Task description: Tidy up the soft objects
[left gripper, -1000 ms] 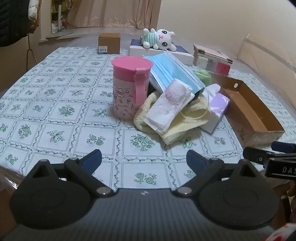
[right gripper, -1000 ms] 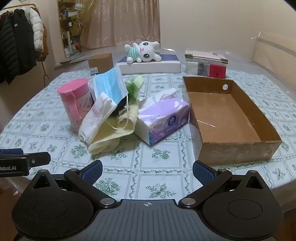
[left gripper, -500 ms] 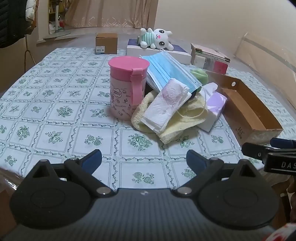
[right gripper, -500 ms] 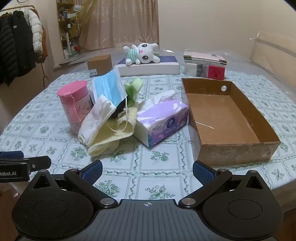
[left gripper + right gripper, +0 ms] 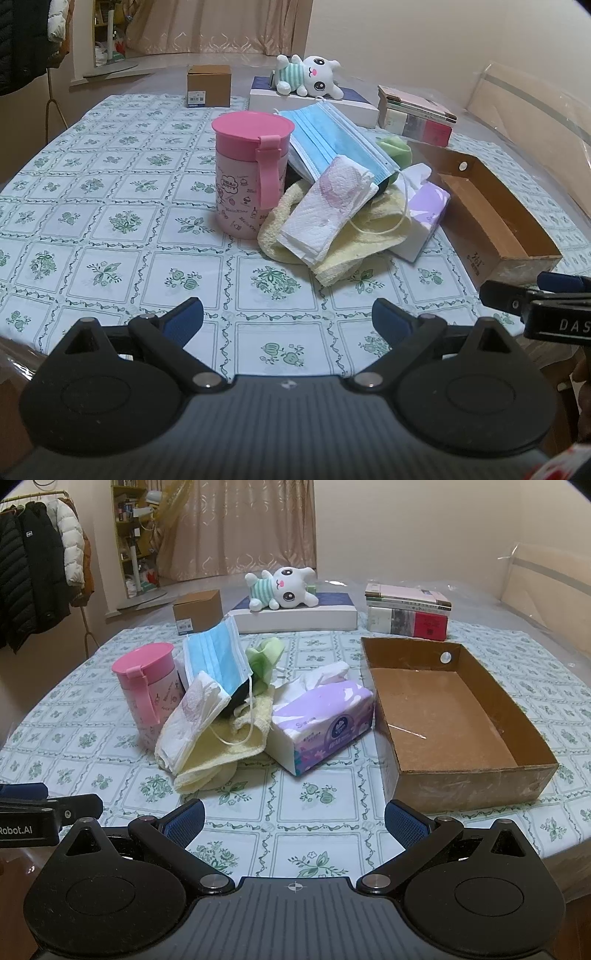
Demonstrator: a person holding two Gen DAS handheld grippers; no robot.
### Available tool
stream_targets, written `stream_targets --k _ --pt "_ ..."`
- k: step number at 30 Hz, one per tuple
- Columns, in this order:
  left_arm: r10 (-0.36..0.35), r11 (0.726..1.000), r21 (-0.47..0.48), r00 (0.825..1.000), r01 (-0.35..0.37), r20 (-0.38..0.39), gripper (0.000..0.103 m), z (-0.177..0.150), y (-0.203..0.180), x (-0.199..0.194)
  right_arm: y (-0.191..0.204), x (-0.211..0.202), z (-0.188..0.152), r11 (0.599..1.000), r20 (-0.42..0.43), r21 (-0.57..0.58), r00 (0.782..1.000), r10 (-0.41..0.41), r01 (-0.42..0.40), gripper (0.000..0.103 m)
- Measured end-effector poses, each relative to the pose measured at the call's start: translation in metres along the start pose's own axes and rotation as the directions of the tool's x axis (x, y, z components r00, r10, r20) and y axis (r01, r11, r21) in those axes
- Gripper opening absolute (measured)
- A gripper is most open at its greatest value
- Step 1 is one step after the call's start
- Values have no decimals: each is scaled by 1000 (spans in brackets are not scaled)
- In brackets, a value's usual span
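Here, in the left wrist view, the left gripper [image 5: 287, 319] is hovering low over the worktop [image 5: 110, 206], jaws spread wide and empty, facing the pink cup [image 5: 251, 173] and the soft pile: blue mask [image 5: 332, 142], folded tissue [image 5: 328, 210], yellow towel [image 5: 369, 236]. In the right wrist view, the right gripper [image 5: 294, 822] is hovering likewise, jaws wide and empty, with the tissue pack [image 5: 325, 727] lying between the pile and the empty cardboard box [image 5: 461, 786].

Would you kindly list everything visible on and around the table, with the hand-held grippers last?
Cup: one, pink, left of the pile.
Face mask: one, blue, top of the pile.
Paper napkins: one folded stack, white, on the towel.
Towel: one, yellow, under the pile.
Green cloth: one, behind the mask.
Tissue pack: one, purple, between pile and box.
Cardboard box: one, brown, empty, on the right.
Plush toy: one, white, on a flat white box.
Small carton: one, brown, far left.
Books: one stack, far right.
Coats: several, hanging at left.
Left hand-held gripper: open.
Right hand-held gripper: open.
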State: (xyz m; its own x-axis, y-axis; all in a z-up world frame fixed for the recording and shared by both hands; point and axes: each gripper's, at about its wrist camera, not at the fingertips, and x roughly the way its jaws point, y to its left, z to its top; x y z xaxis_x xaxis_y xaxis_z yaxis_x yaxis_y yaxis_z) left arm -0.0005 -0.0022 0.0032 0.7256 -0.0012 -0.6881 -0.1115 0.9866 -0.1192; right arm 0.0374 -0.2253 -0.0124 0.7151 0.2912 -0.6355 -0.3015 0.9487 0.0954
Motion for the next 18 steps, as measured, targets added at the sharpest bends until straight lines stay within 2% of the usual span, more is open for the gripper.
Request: stream_targets --k 18 --pt "-3 1000 -1 1000 3 -5 97 -1 -2 1 -3 1 -1 1000 -4 9 1000 -2 2 103"
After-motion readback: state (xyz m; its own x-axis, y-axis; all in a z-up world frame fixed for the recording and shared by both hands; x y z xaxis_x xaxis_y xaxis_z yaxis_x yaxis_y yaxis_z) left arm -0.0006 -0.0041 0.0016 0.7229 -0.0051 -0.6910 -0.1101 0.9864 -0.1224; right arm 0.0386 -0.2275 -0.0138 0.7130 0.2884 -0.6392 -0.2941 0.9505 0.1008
